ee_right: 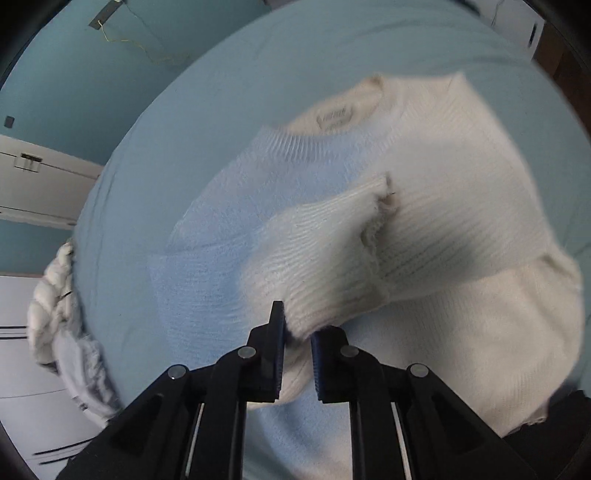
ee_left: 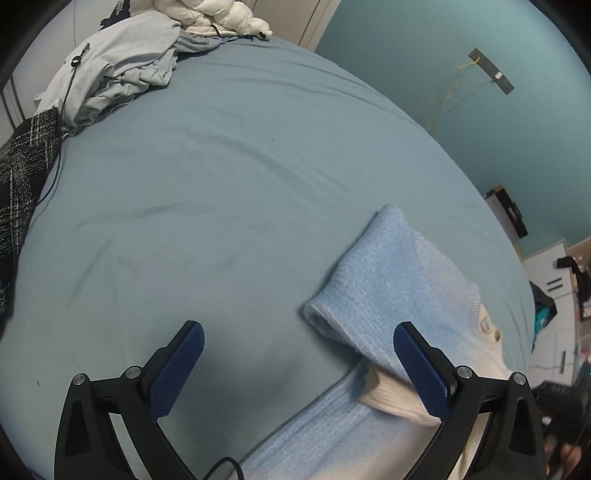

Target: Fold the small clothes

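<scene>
A bed covered by a blue-grey sheet fills both views, bounded by a teal wall on which a grey strip with loose wires is fixed; white cabinets are seen beyond the bed's edge. A heap of pale grey clothes and a white quilted jacket lie at the far corner of the bed, beside a black-and-white patterned fabric. The sweater, cream shading into light blue, is spread on the sheet with its neck label upward. The left gripper is angled down over the sheet, jaws wide apart and empty, a folded blue sleeve just beside the right-hand jaw. The right gripper is angled down with its jaws clamped on the cream sleeve cuff, which is raised above the sweater's body.
</scene>
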`<control>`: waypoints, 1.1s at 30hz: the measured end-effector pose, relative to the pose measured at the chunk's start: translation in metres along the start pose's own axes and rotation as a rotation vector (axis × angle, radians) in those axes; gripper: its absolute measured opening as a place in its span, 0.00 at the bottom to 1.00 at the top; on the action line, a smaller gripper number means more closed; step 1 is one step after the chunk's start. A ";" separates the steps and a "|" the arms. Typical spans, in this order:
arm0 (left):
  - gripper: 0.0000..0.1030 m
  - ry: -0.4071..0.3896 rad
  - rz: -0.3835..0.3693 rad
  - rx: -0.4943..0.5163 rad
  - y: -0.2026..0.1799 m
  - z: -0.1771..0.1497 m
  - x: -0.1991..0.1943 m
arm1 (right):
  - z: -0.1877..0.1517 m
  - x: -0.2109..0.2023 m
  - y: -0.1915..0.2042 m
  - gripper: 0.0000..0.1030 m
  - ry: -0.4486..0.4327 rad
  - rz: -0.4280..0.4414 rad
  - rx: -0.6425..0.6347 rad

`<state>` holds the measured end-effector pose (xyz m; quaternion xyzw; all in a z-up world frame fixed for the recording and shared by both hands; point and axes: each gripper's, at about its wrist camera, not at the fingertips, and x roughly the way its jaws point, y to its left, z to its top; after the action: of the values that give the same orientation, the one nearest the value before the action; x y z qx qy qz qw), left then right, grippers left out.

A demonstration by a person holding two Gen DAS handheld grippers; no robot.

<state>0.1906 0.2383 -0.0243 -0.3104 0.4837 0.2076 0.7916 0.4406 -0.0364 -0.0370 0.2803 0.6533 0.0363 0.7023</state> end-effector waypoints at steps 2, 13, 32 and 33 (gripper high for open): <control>1.00 0.001 -0.002 0.021 -0.004 -0.002 0.000 | -0.004 0.013 -0.016 0.15 0.095 0.069 -0.016; 1.00 0.026 -0.018 0.176 -0.047 -0.022 0.003 | -0.001 -0.057 -0.234 0.87 -0.248 -0.028 0.064; 1.00 0.031 0.077 0.338 -0.094 -0.055 0.012 | 0.010 0.005 -0.307 0.11 -0.258 -0.234 -0.140; 1.00 0.026 0.085 0.348 -0.096 -0.056 0.012 | 0.009 -0.003 -0.309 0.10 -0.291 -0.247 -0.128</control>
<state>0.2205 0.1301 -0.0260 -0.1506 0.5353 0.1499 0.8175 0.3508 -0.3002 -0.1708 0.1551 0.5708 -0.0495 0.8048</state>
